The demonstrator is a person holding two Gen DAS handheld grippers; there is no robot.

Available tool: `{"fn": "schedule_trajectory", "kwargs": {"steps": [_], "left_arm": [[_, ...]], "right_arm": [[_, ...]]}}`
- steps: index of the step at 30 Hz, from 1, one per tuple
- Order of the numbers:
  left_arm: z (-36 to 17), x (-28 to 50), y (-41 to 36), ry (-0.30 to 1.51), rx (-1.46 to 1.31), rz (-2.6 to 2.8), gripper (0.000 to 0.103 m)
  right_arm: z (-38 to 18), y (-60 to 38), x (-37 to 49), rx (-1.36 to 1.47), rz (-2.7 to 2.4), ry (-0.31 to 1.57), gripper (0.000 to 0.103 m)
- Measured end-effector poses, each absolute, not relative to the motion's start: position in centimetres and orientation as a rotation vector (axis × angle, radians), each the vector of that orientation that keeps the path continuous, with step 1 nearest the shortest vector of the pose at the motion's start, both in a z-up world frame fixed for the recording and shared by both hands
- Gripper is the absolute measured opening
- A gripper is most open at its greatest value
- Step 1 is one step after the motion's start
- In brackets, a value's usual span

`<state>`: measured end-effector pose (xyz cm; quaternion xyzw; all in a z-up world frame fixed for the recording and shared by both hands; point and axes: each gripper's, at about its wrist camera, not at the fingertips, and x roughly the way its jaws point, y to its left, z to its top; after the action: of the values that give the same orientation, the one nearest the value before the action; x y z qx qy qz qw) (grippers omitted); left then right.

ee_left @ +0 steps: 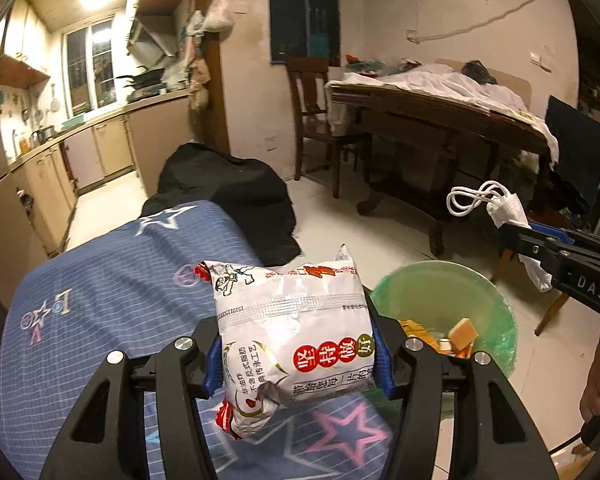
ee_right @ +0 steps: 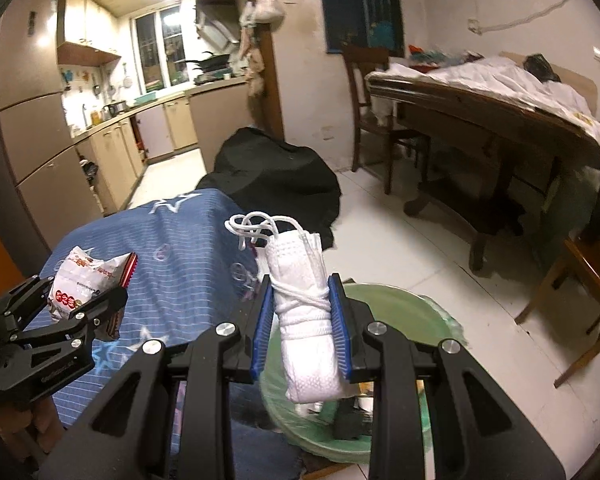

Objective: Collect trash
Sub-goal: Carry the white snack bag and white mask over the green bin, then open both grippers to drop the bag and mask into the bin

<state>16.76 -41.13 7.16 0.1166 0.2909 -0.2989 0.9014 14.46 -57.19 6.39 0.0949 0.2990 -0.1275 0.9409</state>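
Observation:
My left gripper (ee_left: pixel 298 354) is shut on a silver and red snack packet (ee_left: pixel 292 336), held above the blue star-print cloth beside a green bin (ee_left: pixel 452 292). That bin, lined with a green bag, holds some orange scraps. My right gripper (ee_right: pixel 302 320) is shut on a rolled white face mask (ee_right: pixel 304 312) wound with its ear loops, just above the green bin (ee_right: pixel 396 312). In the left wrist view the right gripper (ee_left: pixel 508 226) comes in from the right with the face mask (ee_left: pixel 504 208). The right wrist view shows the left gripper (ee_right: pixel 96 300) and the snack packet (ee_right: pixel 80 276) at the left.
A surface under a blue star-print cloth (ee_left: pixel 112 288) stands left of the bin. A black bundle (ee_left: pixel 228 196) lies on the floor behind it. Farther right stand a wooden table (ee_left: pixel 440 116) with white cloth, a chair (ee_left: pixel 316 120), and a wooden stool (ee_right: pixel 580 280). Kitchen cabinets (ee_left: pixel 60 168) run along the left.

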Motion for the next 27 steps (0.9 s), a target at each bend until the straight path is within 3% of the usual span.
{"fn": "schedule_trajectory", "kwargs": {"steps": [17, 27], "left_arm": [[3.5, 17.1, -53.0, 0.707, 0.323, -0.774, 0.058], [-0.3, 18.9, -55.6, 0.810, 0.308, -0.838, 0.058]], "right_arm": [[2.3, -65.5, 13.1, 0.317, -0.347, 0.774, 0.026], [-0.6, -67.3, 14.1, 0.362, -0.347, 0.857, 0.026]]}}
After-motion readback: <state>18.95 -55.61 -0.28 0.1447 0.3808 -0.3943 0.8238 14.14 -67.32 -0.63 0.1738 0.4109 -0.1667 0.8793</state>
